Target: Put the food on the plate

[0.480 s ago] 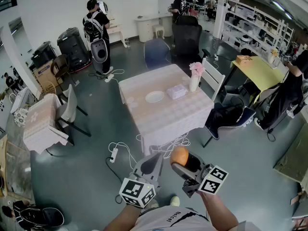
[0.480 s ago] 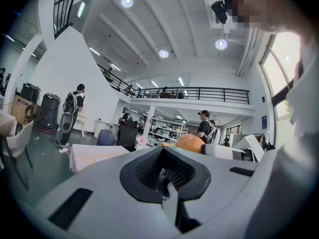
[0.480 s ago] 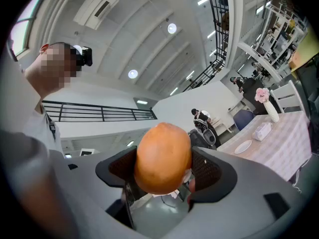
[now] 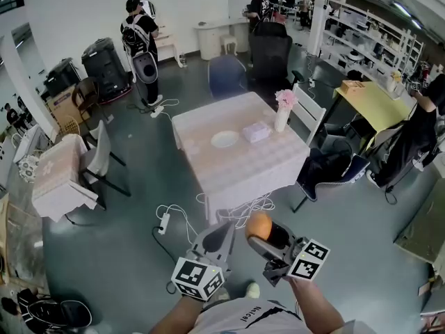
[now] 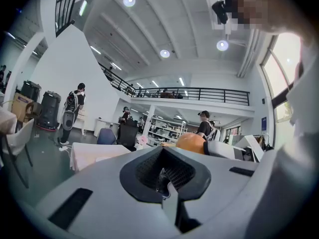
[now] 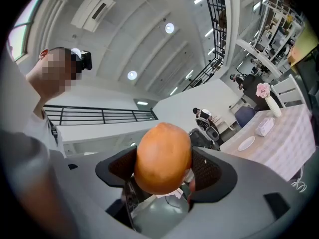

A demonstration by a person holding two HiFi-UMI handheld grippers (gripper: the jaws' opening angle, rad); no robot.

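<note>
My right gripper [image 4: 262, 234] is shut on a round orange piece of food [image 4: 259, 224], held low in front of me over the floor. In the right gripper view the food [image 6: 163, 157] fills the gap between the two dark pads. The white plate [image 4: 224, 139] lies empty on the square table [image 4: 240, 169] with a pale cloth, well ahead of both grippers, and shows small in the right gripper view [image 6: 246, 143]. My left gripper [image 4: 220, 236] hangs just left of the right one, jaws together and empty [image 5: 164, 176].
On the table stand a tissue box [image 4: 255, 131] and a vase of pink flowers [image 4: 283, 110]. A white chair [image 4: 307, 113] sits at its right. Cables and a power strip [image 4: 165, 223] lie on the floor between me and the table. People stand at the back.
</note>
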